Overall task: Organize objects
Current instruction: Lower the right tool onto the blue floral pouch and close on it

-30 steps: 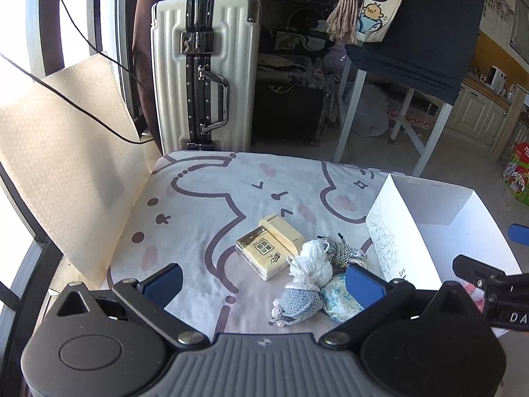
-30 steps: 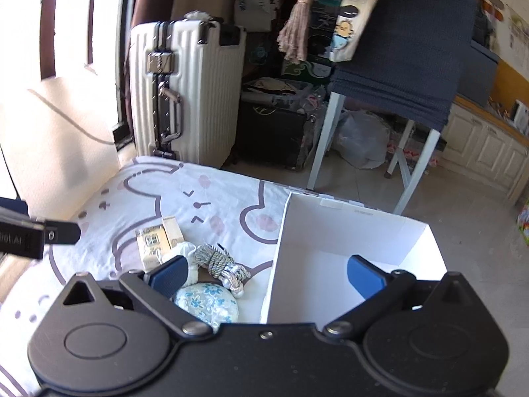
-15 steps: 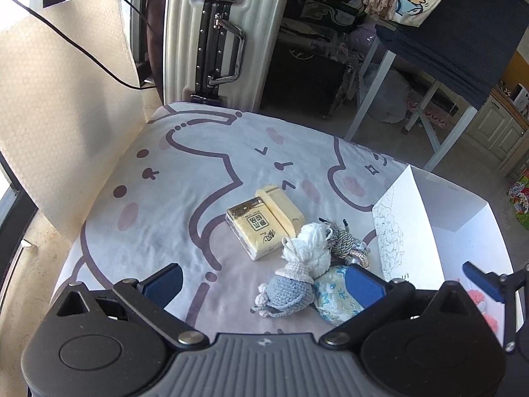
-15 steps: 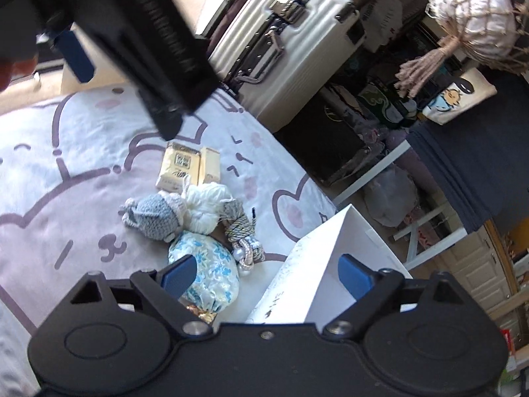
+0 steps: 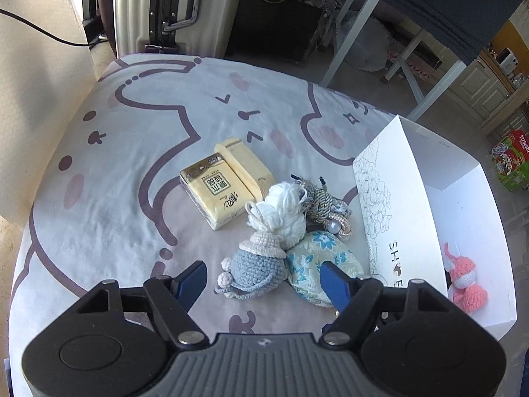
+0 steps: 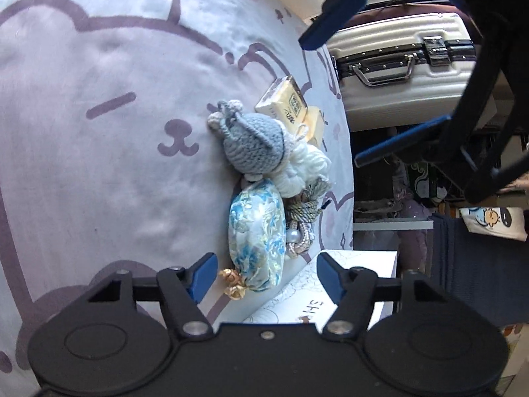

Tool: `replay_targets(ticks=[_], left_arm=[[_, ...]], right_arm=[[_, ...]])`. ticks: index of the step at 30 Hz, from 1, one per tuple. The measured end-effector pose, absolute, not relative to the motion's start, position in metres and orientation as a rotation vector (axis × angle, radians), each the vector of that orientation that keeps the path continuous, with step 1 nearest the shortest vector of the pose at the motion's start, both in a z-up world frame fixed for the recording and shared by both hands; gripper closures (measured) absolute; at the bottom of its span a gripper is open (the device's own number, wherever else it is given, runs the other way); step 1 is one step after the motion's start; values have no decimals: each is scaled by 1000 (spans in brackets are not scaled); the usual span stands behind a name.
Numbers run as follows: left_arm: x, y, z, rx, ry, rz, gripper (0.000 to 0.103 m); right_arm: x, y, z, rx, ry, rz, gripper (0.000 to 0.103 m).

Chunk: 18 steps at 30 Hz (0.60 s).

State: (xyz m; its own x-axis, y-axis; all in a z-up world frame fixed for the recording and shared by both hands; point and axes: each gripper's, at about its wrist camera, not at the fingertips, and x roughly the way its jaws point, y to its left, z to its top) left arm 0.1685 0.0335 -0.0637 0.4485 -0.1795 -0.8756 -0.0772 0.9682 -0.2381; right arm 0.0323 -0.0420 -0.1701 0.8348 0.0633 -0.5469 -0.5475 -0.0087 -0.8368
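Note:
On the cartoon-print sheet [image 5: 109,198] lies a small pile: a grey crochet toy [image 5: 254,269], a white yarn toy [image 5: 284,213], a blue floral pouch [image 5: 315,258], a knotted rope charm [image 5: 325,200] and two yellow tissue packs [image 5: 216,197]. My left gripper [image 5: 263,283] hangs just above the grey toy and the pouch's edge. Its jaws are closing, with the pads clear of both. My right gripper [image 6: 267,276], rolled sideways, straddles the pouch [image 6: 258,231] at its gold-bead end. Those jaws are closing too and do not touch it.
An open white box [image 5: 380,198] stands right of the pile with a pink crochet toy [image 5: 463,281] inside. A white suitcase [image 5: 172,0] stands beyond the sheet's far edge, and table legs [image 5: 406,63] at the back right. The left gripper's fingers [image 6: 340,13] cross the right wrist view's top.
Both grippers have come down and closer to the pile, and both sets of jaws have narrowed. The right wrist has rolled, so its view now lies sideways.

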Motion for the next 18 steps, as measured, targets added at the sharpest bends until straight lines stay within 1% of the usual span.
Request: replay_targets(ticks=[4,6,7,8,9,11,12,16,17,18], left_arm=[[177,29,-76,-234,1141,-51,29],[182,28,-83,-222,1155,-45,29],[185,28,-87,-220,1163,-41,29],[188,29,-91,-219,1173,-37,29],[191,30,-95,-220,1182,-33,29],[195,31,-103,-226,1201,-26,29],[197,32,-107,-231,1211,-23,30],[201,32,-114,-245,1227,-32,30],[202,31,-115,-242,1227,-33,30],[203,30,-116,-238,1226,-35,30]], right_arm=[[32,-38,-191,-1568,415,494,40],[32,-37,-200,-1607,371,475,43],[31,-37,-204,-1631,346,472,45],[31,-35,-207,-1643,335,469,49],[33,-34,-209,-1645,336,462,55],[37,-31,-211,-1637,353,449,61],[39,-30,-212,-1636,358,443,63],[48,-28,-213,-1626,356,430,67],[50,-27,-214,-1622,358,430,69],[52,-27,-213,-1615,363,434,75]])
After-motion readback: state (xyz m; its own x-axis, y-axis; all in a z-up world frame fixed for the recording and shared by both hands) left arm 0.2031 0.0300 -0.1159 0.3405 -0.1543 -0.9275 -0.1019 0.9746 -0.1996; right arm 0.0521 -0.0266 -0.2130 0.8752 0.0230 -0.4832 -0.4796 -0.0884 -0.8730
